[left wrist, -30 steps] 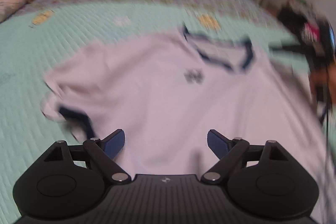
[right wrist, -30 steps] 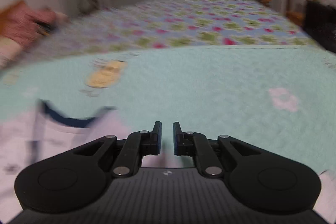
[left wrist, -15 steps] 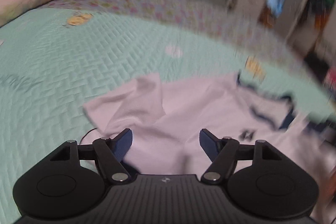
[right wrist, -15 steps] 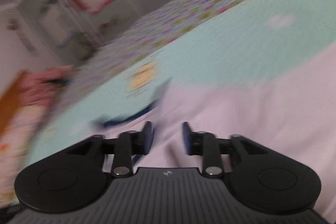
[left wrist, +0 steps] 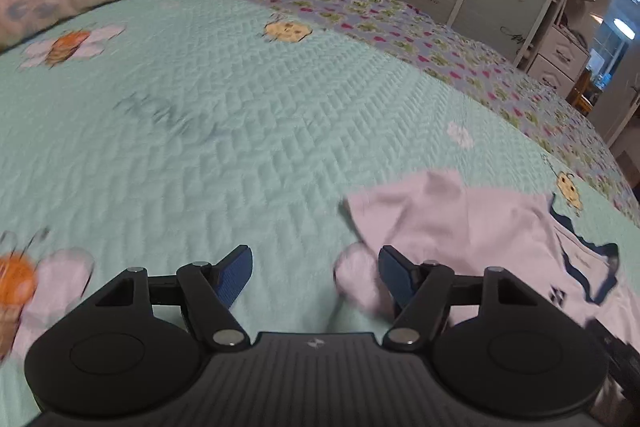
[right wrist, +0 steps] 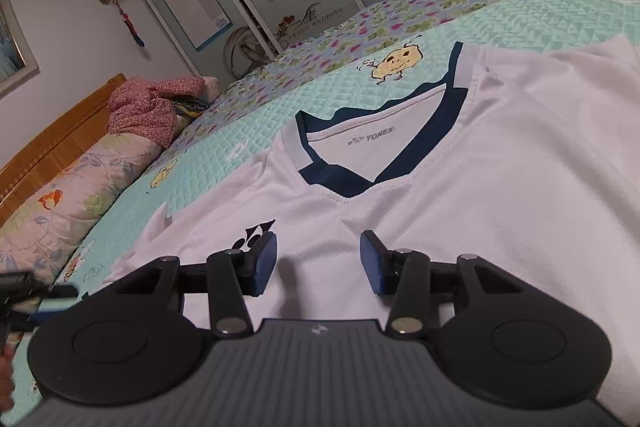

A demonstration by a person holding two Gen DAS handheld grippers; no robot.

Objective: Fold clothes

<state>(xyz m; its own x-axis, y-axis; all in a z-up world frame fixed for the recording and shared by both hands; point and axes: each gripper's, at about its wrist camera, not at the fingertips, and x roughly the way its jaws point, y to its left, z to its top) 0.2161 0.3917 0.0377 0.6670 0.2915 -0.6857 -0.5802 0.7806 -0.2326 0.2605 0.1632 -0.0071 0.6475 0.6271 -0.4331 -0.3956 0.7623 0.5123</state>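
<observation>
White shirt (right wrist: 500, 187) lies spread on the mint quilt (left wrist: 240, 115), navy collar toward the floral pillow (right wrist: 80, 195). On the left, my left gripper (left wrist: 314, 273) tilts down over bare quilt beside the shirt's sleeve (left wrist: 404, 215); its jaws are apart and closing, pinching nothing, the right pad just at the sleeve edge. To the right, my right gripper (right wrist: 318, 259) hangs low over the chest below the collar, jaws opening, with cloth beneath them but ungripped.
</observation>
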